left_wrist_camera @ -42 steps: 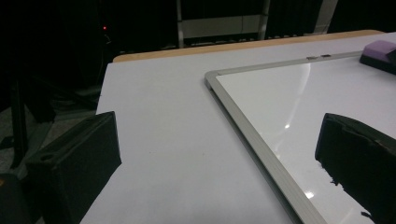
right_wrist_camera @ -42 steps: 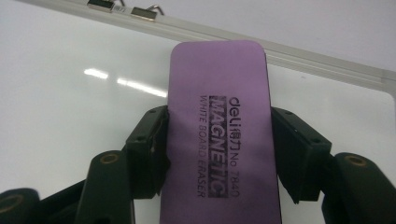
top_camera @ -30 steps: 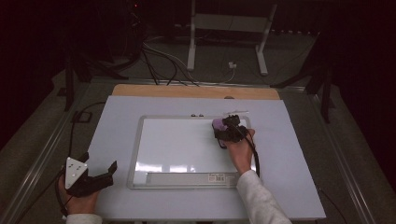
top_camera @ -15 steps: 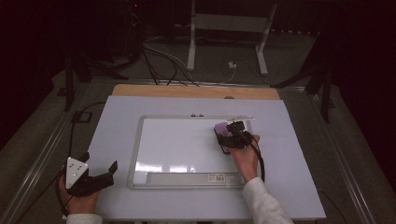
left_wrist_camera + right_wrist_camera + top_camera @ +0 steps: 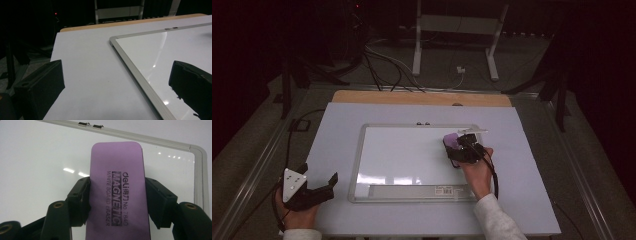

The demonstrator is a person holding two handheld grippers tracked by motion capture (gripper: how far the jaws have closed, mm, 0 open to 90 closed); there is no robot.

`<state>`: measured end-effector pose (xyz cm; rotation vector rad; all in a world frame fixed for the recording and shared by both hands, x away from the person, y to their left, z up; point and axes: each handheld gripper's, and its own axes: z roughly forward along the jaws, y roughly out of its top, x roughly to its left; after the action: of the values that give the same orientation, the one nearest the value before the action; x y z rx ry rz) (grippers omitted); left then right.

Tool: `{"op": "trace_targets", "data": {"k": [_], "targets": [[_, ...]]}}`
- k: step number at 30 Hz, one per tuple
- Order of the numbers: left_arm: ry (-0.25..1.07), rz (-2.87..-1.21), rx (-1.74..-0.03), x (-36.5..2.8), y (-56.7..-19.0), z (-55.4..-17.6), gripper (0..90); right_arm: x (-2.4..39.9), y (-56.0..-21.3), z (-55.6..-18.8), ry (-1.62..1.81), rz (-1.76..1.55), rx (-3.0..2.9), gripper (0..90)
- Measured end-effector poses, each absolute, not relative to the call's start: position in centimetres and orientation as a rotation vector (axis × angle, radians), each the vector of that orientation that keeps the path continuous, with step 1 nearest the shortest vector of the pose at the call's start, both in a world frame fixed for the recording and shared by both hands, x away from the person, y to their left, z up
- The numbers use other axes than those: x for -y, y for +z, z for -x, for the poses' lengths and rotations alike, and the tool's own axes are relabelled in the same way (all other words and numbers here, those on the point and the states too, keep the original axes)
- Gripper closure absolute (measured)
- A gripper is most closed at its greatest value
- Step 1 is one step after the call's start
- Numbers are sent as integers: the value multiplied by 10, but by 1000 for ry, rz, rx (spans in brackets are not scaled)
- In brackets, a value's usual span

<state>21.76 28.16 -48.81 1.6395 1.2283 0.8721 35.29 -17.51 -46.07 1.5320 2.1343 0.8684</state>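
Right tool (image 5: pixel 457 146) shifted rightward | clamps eraser (image 5: pixel 117 195) | whiteboard (image 5: pixel 402 160)

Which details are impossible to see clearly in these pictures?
- Eraser underside: right gripper view, hidden by its own body.
- Barcode label text: high view, too small.
- Whiteboard right part: left gripper view, cut by the edge.
- Dark background: high view, unlit.

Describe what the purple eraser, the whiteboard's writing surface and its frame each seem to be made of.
Purple eraser: matte, probably foam or soft plastic, with printed lettering. Whiteboard surface: glossy white coating, since lights reflect in it. Frame: pale grey, satin, likely aluminium, though possibly plastic.
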Motion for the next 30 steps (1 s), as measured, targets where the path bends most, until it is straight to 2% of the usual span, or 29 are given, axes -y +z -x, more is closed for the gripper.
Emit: {"op": "trace_targets", "data": {"k": [30], "targets": [[873, -1641, -1230, -281, -488, -217, 9, 205, -473, -306, 840, -1610, -2170, 409]]}}
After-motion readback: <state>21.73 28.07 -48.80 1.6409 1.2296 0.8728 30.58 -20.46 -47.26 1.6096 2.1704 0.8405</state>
